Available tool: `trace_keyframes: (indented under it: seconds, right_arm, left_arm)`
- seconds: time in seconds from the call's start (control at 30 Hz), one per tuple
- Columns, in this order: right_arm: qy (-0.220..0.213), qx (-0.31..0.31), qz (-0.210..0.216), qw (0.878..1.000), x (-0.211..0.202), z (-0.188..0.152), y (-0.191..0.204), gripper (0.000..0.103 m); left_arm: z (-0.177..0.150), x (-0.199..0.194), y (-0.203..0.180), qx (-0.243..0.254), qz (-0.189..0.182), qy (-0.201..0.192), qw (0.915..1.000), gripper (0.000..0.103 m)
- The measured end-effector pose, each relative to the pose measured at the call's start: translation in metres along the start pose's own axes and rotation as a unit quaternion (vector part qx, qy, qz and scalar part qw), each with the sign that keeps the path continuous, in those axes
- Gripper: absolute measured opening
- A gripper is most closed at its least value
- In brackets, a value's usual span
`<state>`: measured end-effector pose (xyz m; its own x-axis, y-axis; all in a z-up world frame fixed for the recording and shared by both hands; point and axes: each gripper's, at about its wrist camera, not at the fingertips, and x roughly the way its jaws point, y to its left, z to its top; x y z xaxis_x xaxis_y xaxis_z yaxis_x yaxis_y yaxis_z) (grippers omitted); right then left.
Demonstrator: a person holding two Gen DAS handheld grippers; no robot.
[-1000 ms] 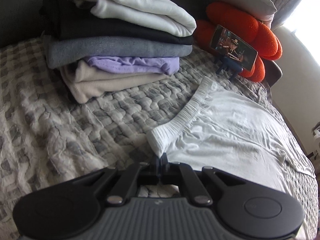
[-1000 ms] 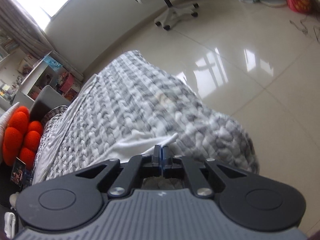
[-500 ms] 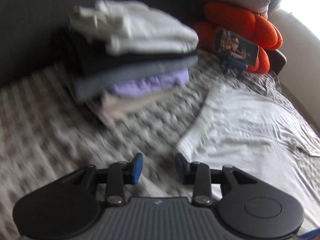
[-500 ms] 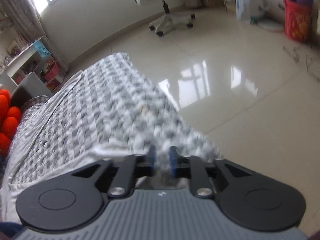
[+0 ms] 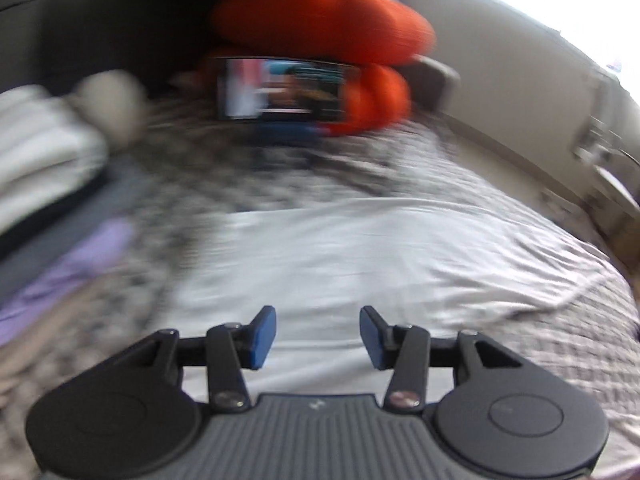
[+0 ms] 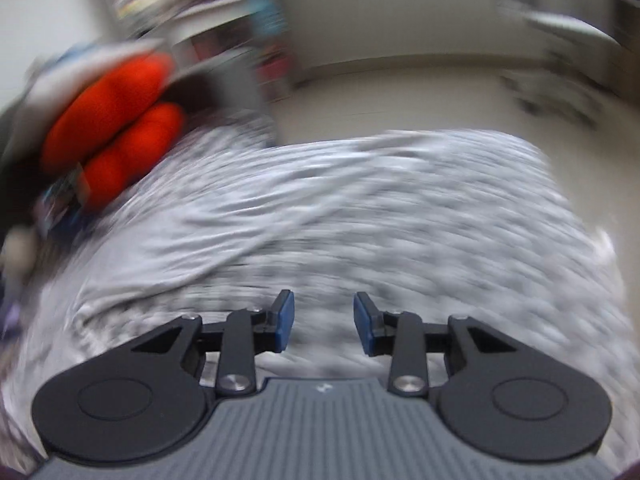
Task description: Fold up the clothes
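Observation:
A white garment point(image 5: 360, 256) lies spread flat on the grey patterned bedspread point(image 5: 568, 344), blurred by motion. My left gripper point(image 5: 318, 338) hovers open over the garment's near part, nothing between its blue pads. In the right wrist view the same white garment point(image 6: 132, 264) shows at the left, and my right gripper point(image 6: 324, 326) is open above the bedspread point(image 6: 420, 220), holding nothing. A stack of folded clothes point(image 5: 48, 184) sits at the left edge of the left wrist view.
An orange plush cushion point(image 5: 340, 32) sits at the head of the bed with a phone point(image 5: 284, 90) on a blue stand in front of it. The cushion point(image 6: 116, 120) also appears in the right view. Pale floor point(image 6: 400, 96) lies beyond the bed's edge.
Both grippers let go of the white garment's corners and opened wide. Both views have swung towards the head of the bed; the garment now lies flat.

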<state>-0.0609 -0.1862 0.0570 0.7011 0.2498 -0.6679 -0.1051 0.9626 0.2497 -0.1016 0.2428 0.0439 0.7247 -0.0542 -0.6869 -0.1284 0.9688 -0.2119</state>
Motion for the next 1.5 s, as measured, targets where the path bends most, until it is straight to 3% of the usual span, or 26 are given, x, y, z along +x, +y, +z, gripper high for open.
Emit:
trace_keyframes:
  seconds: [0.17, 0.27, 0.33, 0.4, 0.6, 0.7, 0.83, 0.9, 1.0, 1.07, 1.17, 1.2, 1.37, 1.5]
  right_arm:
    - [0.027, -0.063, 0.046, 0.997, 0.058, 0.026, 0.055, 0.037]
    - [0.054, -0.102, 0.072, 0.991, 0.088, 0.032, 0.083, 0.037]
    - [0.072, -0.137, 0.067, 0.986, 0.104, 0.028, 0.094, 0.037]
    - [0.061, -0.162, 0.056, 0.983, 0.112, 0.023, 0.097, 0.037]
    - [0.056, -0.131, 0.032, 0.989, 0.124, 0.039, 0.090, 0.037]
    - [0.055, -0.134, 0.020, 0.989, 0.126, 0.042, 0.092, 0.035]
    - [0.046, -0.117, 0.041, 0.991, 0.117, 0.047, 0.102, 0.036]
    - [0.053, -0.147, 0.060, 0.986, 0.117, 0.044, 0.115, 0.036]
    - [0.060, -0.219, 0.050, 0.973, 0.128, 0.030, 0.128, 0.038]
    - [0.055, -0.205, 0.049, 0.976, 0.134, 0.039, 0.122, 0.039]
    - [0.049, -0.171, 0.008, 0.984, 0.148, 0.060, 0.106, 0.041]
    - [0.047, -0.161, -0.008, 0.986, 0.153, 0.067, 0.100, 0.055]
    - [0.037, -0.070, -0.069, 0.994, 0.169, 0.099, 0.060, 0.055]
    - [0.038, -0.048, -0.096, 0.994, 0.181, 0.119, 0.040, 0.055]
  left_arm:
    - [0.007, 0.022, -0.056, 0.029, -0.061, 0.004, 0.9977, 0.047]
    - [0.002, 0.035, -0.079, 0.065, -0.076, 0.019, 0.9948, 0.047]
    - [-0.007, 0.042, -0.087, 0.083, -0.078, 0.034, 0.9929, 0.047]
    - [-0.016, 0.045, -0.089, 0.096, -0.074, 0.041, 0.9918, 0.047]
    - [-0.021, 0.038, -0.096, 0.128, -0.071, 0.025, 0.9890, 0.044]
    - [-0.015, 0.042, -0.103, 0.137, -0.057, 0.014, 0.9889, 0.030]
    - [-0.014, 0.050, -0.111, 0.147, -0.061, 0.011, 0.9872, 0.023]
    - [-0.018, 0.053, -0.111, 0.153, -0.056, 0.012, 0.9865, 0.018]
    - [-0.020, 0.052, -0.109, 0.153, -0.058, 0.012, 0.9865, 0.013]
    - [-0.021, 0.052, -0.107, 0.153, -0.059, 0.012, 0.9864, 0.011]
    - [-0.023, 0.052, -0.104, 0.153, -0.060, 0.012, 0.9863, 0.010]
    - [-0.023, 0.052, -0.105, 0.154, -0.060, 0.011, 0.9862, 0.010]
    - [-0.026, 0.052, -0.101, 0.153, -0.067, 0.006, 0.9860, 0.010]
    - [-0.027, 0.052, -0.100, 0.161, -0.074, 0.003, 0.9841, 0.010]
